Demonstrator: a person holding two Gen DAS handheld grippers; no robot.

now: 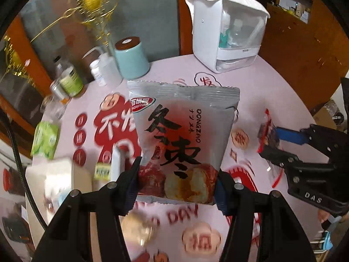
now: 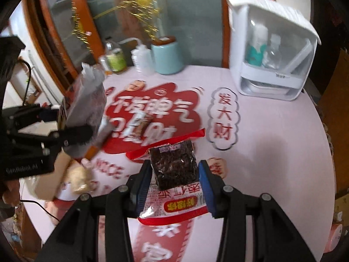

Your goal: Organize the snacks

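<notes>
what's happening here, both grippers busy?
Yes. A person is sorting snacks with a handheld gripper in each hand. The left gripper is shut on a grey jujube snack packet, held up above the table. The right gripper is shut on a red-edged packet of dark dried snack, also held off the tabletop. More small snacks lie on the printed tablecloth, near a teal jar and a white storage box at the back.

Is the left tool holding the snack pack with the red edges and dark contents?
No, the left tool grips a silver-grey foil snack bag with black lettering.
</notes>
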